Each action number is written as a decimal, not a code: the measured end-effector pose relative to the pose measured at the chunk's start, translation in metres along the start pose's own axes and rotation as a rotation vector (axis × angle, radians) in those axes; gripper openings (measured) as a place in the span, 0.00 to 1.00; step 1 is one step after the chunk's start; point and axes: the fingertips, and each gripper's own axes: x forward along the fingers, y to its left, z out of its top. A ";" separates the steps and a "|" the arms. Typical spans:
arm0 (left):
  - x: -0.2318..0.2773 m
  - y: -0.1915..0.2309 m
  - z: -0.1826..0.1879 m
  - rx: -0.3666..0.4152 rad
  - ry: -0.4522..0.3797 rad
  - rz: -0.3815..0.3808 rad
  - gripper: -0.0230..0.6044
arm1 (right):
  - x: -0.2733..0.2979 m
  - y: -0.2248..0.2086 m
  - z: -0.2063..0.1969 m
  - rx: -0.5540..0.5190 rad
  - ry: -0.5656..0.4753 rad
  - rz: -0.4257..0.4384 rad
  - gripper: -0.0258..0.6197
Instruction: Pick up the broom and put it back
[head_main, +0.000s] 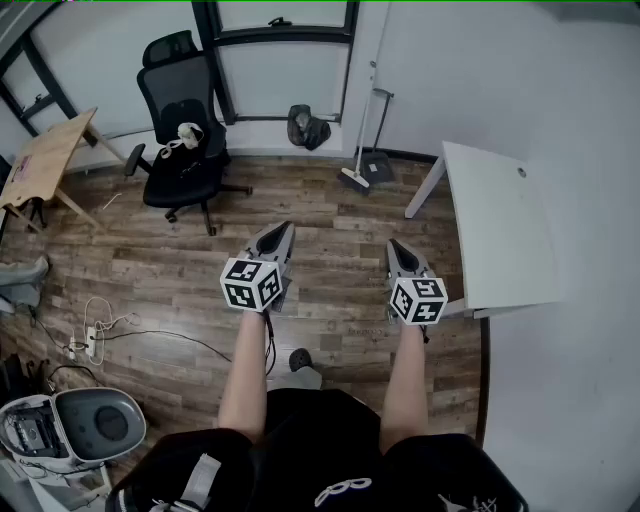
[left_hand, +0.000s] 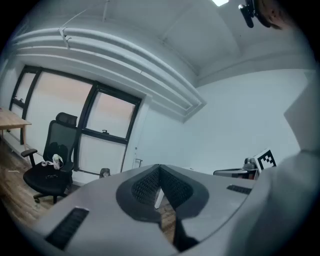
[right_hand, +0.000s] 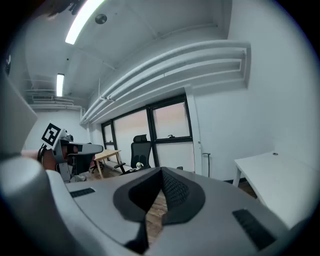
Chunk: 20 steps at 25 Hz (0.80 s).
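Two-handed: with left gripper (head_main: 283, 229) and right gripper (head_main: 393, 246) pinched shut, empty, approach broom (head_main: 354, 179) upper centre, open wide, clamp handle.

Head view: high, steeply down; left gripper (head_main: 280, 228), right gripper (head_main: 393, 243) close below. Gripper views: low, roughly level, along jaws. All share chair (head_main: 180, 140), window (head_main: 285, 80).
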 end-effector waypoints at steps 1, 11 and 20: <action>-0.008 -0.010 -0.007 -0.003 0.007 0.000 0.07 | -0.013 0.003 -0.005 0.004 0.001 0.000 0.08; -0.082 -0.083 -0.043 0.008 0.033 0.001 0.07 | -0.115 0.027 -0.043 0.015 0.002 0.006 0.08; -0.136 -0.125 -0.062 0.015 0.027 0.028 0.07 | -0.175 0.039 -0.064 0.015 0.007 0.020 0.08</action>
